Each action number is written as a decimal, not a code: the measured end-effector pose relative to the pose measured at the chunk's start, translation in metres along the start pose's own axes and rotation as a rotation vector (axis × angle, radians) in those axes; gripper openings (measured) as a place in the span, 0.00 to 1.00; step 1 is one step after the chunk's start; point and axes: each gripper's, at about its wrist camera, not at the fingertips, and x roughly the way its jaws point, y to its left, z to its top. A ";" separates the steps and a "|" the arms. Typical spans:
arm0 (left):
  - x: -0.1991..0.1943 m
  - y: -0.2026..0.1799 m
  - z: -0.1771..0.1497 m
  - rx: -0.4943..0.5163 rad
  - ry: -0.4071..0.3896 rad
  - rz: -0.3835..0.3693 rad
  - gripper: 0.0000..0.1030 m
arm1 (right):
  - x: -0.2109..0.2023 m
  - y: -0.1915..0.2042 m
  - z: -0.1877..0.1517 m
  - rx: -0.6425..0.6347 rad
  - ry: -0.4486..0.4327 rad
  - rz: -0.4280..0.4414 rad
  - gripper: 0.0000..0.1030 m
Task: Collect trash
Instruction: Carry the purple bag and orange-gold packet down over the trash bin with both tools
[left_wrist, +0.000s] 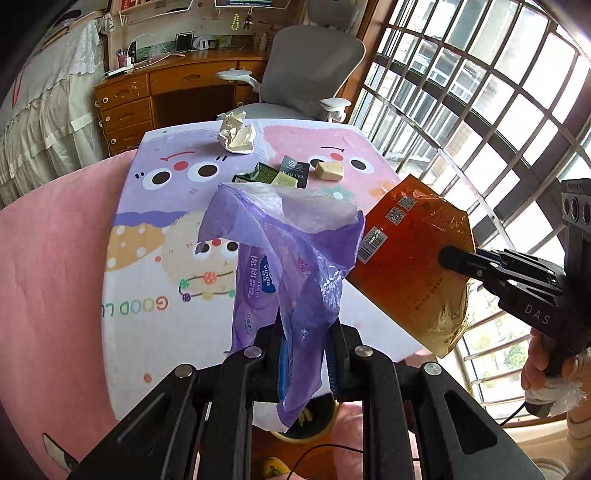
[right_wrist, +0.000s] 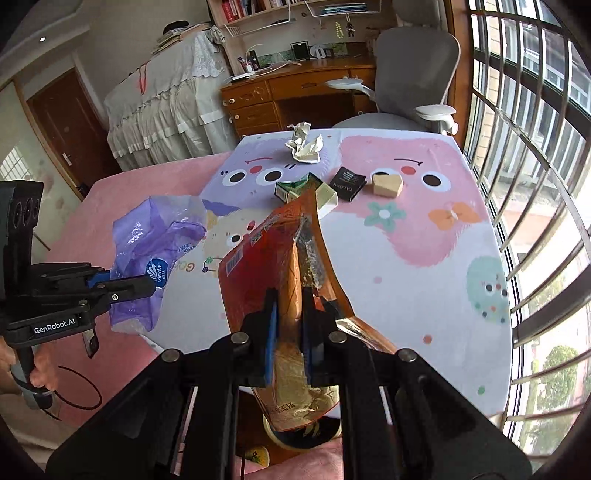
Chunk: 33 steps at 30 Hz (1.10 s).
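Left wrist view shows your left gripper (left_wrist: 306, 332) clamped on the purple tissue wrapper (left_wrist: 288, 251), which hangs limp over a bin (left_wrist: 314, 430) just below the jaws. Your right gripper (right_wrist: 290, 325) is pinched on the orange snack bag (right_wrist: 280, 266), also above that bin (right_wrist: 321, 435), so both look ready to drop. Beyond the tongs, crumpled paper (right_wrist: 304, 144), small cartons (right_wrist: 295, 186) and a tan block (right_wrist: 386, 184) wait on the table (right_wrist: 424, 295).
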 end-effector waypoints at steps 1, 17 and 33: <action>-0.006 0.002 -0.016 0.013 0.005 -0.007 0.16 | -0.008 0.011 -0.020 0.024 0.004 -0.011 0.09; -0.024 -0.013 -0.199 0.106 0.193 -0.093 0.16 | -0.051 0.064 -0.208 0.126 0.245 -0.154 0.09; 0.151 -0.037 -0.320 0.019 0.379 -0.023 0.16 | 0.135 -0.029 -0.353 0.295 0.440 -0.193 0.09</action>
